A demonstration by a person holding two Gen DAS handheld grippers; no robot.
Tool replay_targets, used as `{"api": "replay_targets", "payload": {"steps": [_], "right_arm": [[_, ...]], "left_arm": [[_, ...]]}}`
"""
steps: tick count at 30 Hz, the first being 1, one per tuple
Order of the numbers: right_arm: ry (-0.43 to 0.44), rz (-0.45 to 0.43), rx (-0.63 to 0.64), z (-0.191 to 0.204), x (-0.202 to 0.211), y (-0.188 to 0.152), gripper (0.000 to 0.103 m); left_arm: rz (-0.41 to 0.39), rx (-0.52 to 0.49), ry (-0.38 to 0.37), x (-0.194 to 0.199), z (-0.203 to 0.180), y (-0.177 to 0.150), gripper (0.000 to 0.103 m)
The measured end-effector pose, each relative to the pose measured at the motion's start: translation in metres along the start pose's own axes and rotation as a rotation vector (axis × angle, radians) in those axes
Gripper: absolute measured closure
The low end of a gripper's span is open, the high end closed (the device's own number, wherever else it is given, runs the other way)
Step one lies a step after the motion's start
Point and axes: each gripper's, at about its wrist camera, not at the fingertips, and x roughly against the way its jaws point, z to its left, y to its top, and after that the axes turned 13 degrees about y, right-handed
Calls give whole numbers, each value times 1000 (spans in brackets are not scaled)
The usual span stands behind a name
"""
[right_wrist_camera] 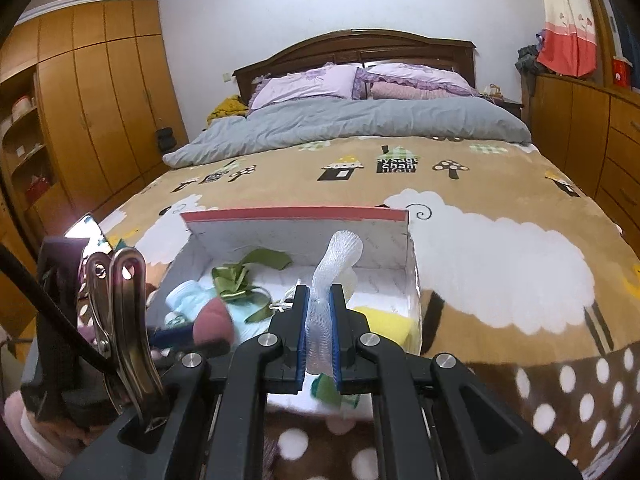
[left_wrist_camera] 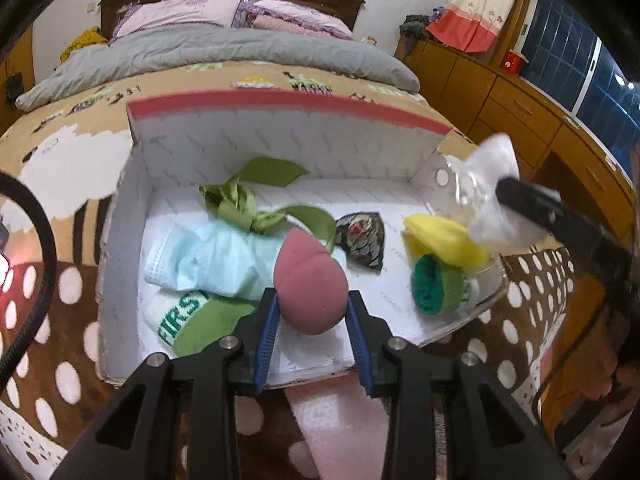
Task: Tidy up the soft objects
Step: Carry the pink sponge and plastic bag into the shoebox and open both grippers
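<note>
A white cardboard box (left_wrist_camera: pixel 280 148) lies open on the bed. My left gripper (left_wrist_camera: pixel 312 294) is shut on a mauve teardrop sponge (left_wrist_camera: pixel 310 280) above the box's near side. Inside lie a green ribbon (left_wrist_camera: pixel 240 204), a pale blue face mask (left_wrist_camera: pixel 208 256), a green-and-white sock (left_wrist_camera: pixel 192 320), a dark patterned pouch (left_wrist_camera: pixel 360 240), a yellow cloth (left_wrist_camera: pixel 444 240) and a rolled green sock (left_wrist_camera: pixel 434 284). My right gripper (right_wrist_camera: pixel 319 292) is shut on a white foam net sleeve (right_wrist_camera: pixel 340 252) over the box (right_wrist_camera: pixel 280 236). The right wrist view shows the sponge (right_wrist_camera: pixel 214 318) at the left.
The box rests on a brown blanket with sheep and white dots (right_wrist_camera: pixel 500 264). A grey duvet (right_wrist_camera: pixel 360 124) and pillows lie further back. Wooden cabinets (left_wrist_camera: pixel 520 104) stand to the right, a wardrobe (right_wrist_camera: pixel 92 112) to the left. A metal clip (right_wrist_camera: pixel 120 312) hangs near my left gripper. A pink towel (left_wrist_camera: pixel 336 420) lies below the box.
</note>
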Motion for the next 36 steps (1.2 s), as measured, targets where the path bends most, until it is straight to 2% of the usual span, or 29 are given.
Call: {"api": "replay_targets", "payload": {"steps": [8, 17, 30, 36], "right_arm": [[-19, 39, -18, -21, -36, 10, 92], [-47, 86, -66, -46, -66, 5, 92], [-58, 106, -89, -59, -74, -4, 92], [-57, 106, -87, -59, -74, -4, 88]], "left_arm": [[11, -5, 9, -13, 4, -5, 67], [10, -5, 11, -12, 2, -8, 66], [21, -5, 22, -13, -2, -7, 65], [15, -5, 50, -13, -4, -6, 59]]}}
